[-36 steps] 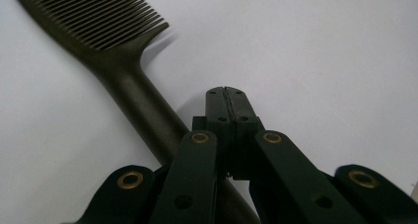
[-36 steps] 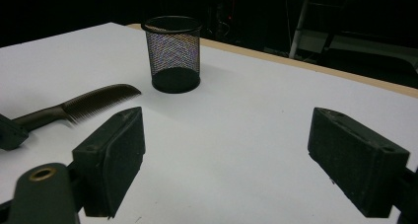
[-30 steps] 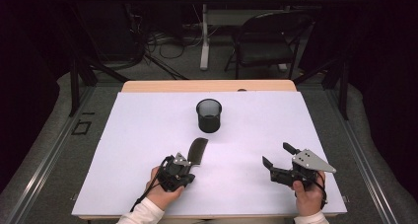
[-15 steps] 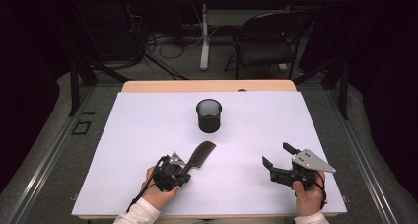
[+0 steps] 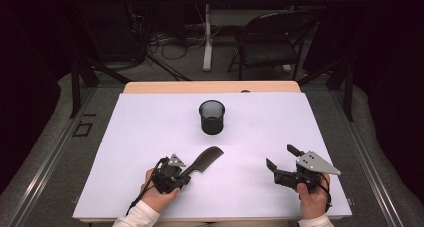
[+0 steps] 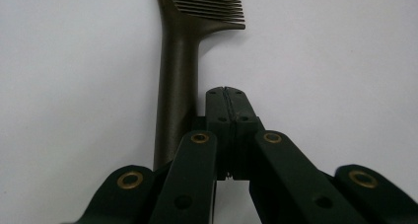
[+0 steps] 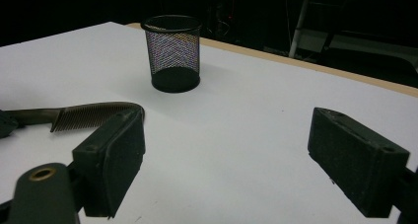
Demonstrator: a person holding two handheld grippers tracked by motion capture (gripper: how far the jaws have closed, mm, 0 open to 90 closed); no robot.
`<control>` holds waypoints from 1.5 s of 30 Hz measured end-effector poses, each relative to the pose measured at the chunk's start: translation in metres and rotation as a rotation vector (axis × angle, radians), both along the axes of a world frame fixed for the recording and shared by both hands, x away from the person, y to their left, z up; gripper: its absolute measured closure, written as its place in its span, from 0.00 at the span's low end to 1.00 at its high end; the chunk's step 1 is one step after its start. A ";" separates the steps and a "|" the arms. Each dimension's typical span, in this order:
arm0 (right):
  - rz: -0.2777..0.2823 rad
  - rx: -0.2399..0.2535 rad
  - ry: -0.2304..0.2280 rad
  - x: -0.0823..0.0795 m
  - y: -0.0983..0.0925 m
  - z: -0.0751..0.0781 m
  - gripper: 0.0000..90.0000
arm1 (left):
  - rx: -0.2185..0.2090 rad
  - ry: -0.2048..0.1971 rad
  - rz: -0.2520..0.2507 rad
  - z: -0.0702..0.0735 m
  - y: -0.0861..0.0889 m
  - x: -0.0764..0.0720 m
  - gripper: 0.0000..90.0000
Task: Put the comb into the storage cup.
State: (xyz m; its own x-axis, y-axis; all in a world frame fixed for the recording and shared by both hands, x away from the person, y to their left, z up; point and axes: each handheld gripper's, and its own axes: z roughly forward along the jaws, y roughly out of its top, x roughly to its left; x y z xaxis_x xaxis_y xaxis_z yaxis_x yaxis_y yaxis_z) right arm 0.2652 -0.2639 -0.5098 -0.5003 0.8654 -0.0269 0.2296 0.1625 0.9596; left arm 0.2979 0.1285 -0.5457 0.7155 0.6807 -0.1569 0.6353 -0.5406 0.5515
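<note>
- Left gripper, held in the person's left hand at the near left of the white table, has its jaws pressed together; the left gripper view shows the two pads meeting edge to edge with nothing between them.
- Just beside those closed jaws lies a dark comb. The left gripper view shows its handle running alongside the left jaw, touching or nearly so (which one I cannot tell), and its fine teeth at the top edge.
- From the high view the comb reads as a dark curved blade shape angled away from the gripper toward the table's middle; its teeth cannot be made out there.
- Farther back, near the table's centre, a black mesh cup stands upright, well apart from the comb. The right gripper view shows its wire mesh wall and solid base, which the high view does not resolve.
- Right gripper, held in the person's right hand at the near right, has its jaws spread wide over bare table, holding nothing; a grey three-cornered plate sits on top.
- No brand, label or writing is legible on any item.
</note>
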 end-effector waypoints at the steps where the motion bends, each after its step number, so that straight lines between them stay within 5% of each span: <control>1: 0.000 -0.001 0.001 0.000 0.000 0.000 0.16 | 0.000 0.000 -0.001 0.000 0.000 0.000 1.00; 11: -0.001 0.002 0.001 0.000 0.000 0.000 0.16 | 0.004 -0.005 0.000 0.000 0.000 0.000 1.00; 24: 0.001 0.000 0.000 0.000 0.000 0.000 0.16 | -0.043 -0.002 -0.009 0.003 0.002 -0.002 0.93; 45: 0.002 -0.003 0.003 0.000 0.000 -0.001 0.16 | -0.102 -0.015 0.000 0.018 0.005 -0.002 0.60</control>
State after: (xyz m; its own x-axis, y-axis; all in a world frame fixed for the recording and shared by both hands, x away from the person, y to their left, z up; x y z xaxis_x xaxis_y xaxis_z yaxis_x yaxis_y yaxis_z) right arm 0.2656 -0.2638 -0.5103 -0.5018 0.8646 -0.0277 0.2320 0.1654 0.9586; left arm 0.2963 0.1339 -0.5274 0.7185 0.6615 -0.2147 0.6262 -0.4811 0.6135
